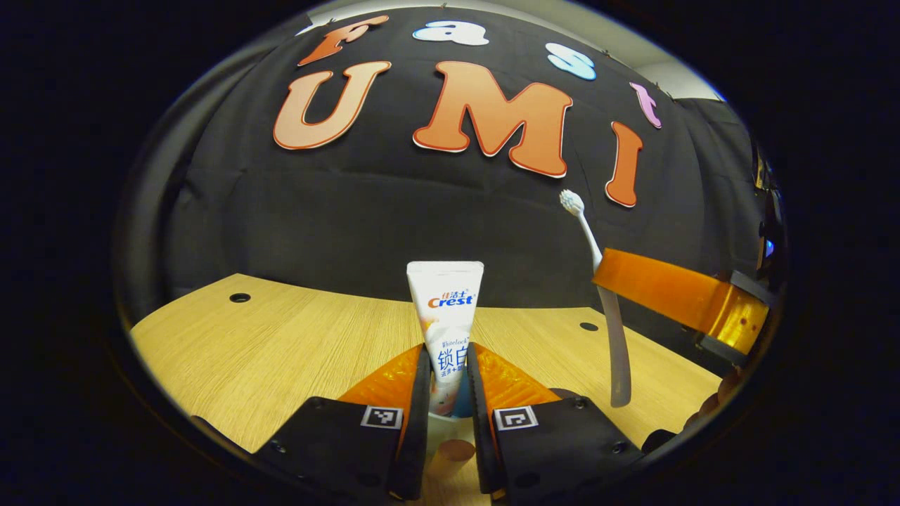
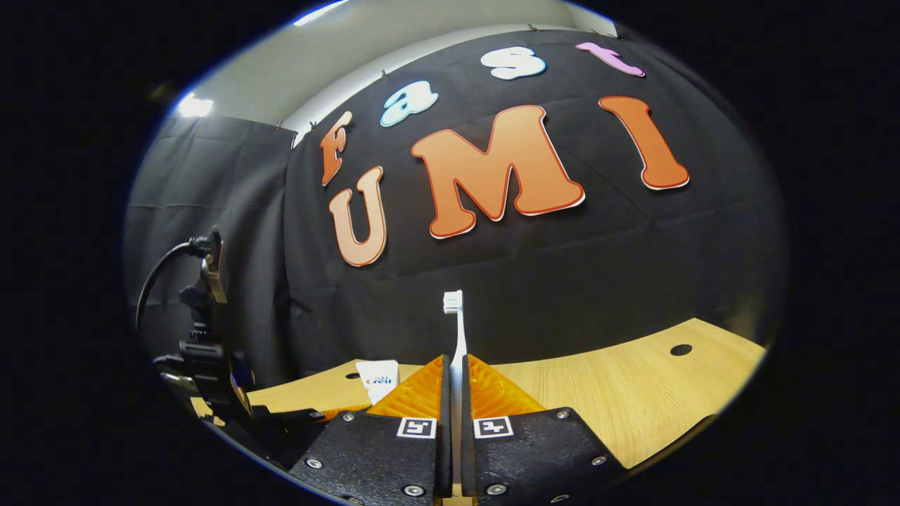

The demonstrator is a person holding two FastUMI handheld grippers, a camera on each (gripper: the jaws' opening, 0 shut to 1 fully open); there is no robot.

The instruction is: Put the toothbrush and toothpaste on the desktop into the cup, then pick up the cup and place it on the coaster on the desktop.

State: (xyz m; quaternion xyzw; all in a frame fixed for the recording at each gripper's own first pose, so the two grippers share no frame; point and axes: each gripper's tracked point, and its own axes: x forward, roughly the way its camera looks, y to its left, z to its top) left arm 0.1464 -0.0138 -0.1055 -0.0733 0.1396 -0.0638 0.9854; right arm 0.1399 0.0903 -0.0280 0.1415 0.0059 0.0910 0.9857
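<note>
In the left gripper view, a white toothpaste tube [image 1: 446,316] stands upright, and my left gripper [image 1: 448,355] is shut on its lower half. A pale curved rim [image 1: 441,422], apparently the cup, shows just under the tube between the fingers. To the right, my right gripper [image 1: 603,273] holds a white toothbrush [image 1: 610,330] head-up above the desk. In the right gripper view, the right gripper [image 2: 457,364] is shut on the toothbrush [image 2: 458,330], whose bristles point up. The toothpaste tube's top [image 2: 378,379] shows lower left.
The light wooden desktop [image 1: 281,344] has small round holes [image 1: 240,297] near its far edge. In the right gripper view the desktop [image 2: 633,393] stretches right, and the left gripper's body with a cable [image 2: 207,351] stands at far left.
</note>
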